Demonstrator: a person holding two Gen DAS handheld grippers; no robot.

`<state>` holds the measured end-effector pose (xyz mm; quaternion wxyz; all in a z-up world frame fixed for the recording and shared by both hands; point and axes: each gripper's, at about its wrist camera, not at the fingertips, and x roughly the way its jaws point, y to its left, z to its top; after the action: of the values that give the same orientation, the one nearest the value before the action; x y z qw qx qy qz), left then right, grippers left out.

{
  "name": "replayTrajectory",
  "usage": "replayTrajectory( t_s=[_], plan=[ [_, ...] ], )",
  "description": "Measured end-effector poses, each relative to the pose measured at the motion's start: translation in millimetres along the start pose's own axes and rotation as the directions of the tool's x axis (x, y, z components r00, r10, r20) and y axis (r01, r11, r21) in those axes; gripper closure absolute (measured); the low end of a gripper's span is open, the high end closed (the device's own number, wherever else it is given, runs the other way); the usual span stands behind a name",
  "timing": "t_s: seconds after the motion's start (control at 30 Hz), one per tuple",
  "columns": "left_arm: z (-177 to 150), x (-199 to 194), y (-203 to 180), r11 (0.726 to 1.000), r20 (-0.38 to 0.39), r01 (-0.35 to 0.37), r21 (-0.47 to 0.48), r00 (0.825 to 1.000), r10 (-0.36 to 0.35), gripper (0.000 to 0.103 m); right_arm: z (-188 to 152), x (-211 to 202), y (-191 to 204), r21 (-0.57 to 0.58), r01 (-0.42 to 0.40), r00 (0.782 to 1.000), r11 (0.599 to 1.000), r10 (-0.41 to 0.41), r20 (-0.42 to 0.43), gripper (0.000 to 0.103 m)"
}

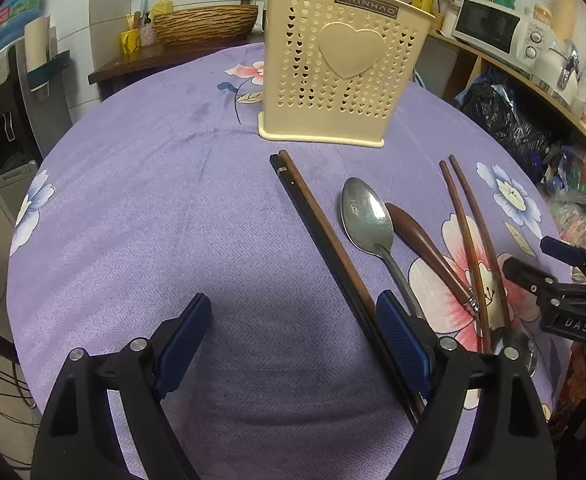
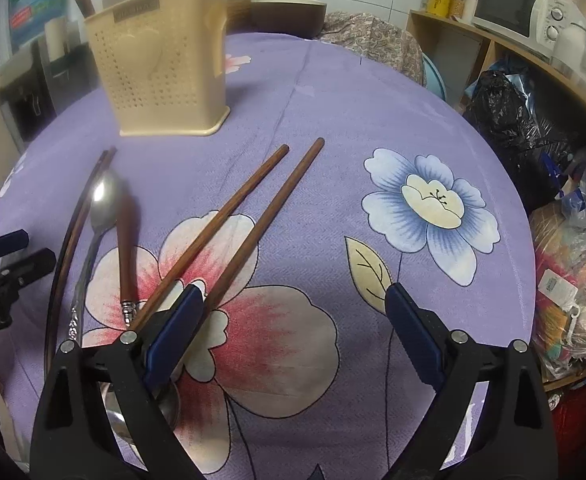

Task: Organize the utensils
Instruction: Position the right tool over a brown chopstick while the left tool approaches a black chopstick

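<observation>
Purple flowered tablecloth (image 1: 133, 208) spread across the frame, cream holder (image 1: 333, 68) seen at upper centre, microwave (image 1: 493, 30) shelved upper right, left gripper (image 1: 293, 320) and right gripper (image 2: 293, 312) both held released.

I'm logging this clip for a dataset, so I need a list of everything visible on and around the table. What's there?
Utensil holder: one, cream, perforated, standing at the table's far side.
Dark chopsticks: two, black and brown, lying together before the holder.
Metal spoon: one, silver, beside them.
Wooden-handled utensil: one, brown, next to the spoon.
Brown chopsticks: two, lying on the pink flower.
Tablecloth: one, purple, floral.
Microwave: one, white, shelf at right.
Woven basket: one, brown, behind the table.
Left tongs: open, above the cloth.
Right tongs: open, over the brown chopsticks' near ends.
</observation>
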<state>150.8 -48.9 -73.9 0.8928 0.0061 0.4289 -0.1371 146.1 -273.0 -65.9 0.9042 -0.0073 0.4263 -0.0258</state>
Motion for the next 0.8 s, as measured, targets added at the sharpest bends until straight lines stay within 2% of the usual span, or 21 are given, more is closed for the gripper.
replayTrajectory(
  t_s=[0.17,0.33,0.57,0.8],
  plan=[
    [-2,2,-8,0.997,-0.011,-0.056,0.052,0.998,0.056,0.019,1,-3,7,-0.005,-0.023,1.0,1.0,0.023,0.018,0.012],
    [-3,-1,-8,0.995,-0.014,-0.077,0.062,0.997,0.078,0.018,1,-4,9,-0.006,-0.029,0.999,1.0,0.03,0.022,0.012],
    [7,8,-14,0.992,-0.02,-0.092,0.084,0.995,0.094,0.017,1,-2,15,-0.01,-0.033,0.999,0.999,0.033,0.021,0.012],
    [2,5,2,0.995,-0.036,-0.084,0.047,0.996,0.085,0.017,0,2,3,0.012,-0.006,1.0,1.0,0.006,0.009,0.012]
  ],
)
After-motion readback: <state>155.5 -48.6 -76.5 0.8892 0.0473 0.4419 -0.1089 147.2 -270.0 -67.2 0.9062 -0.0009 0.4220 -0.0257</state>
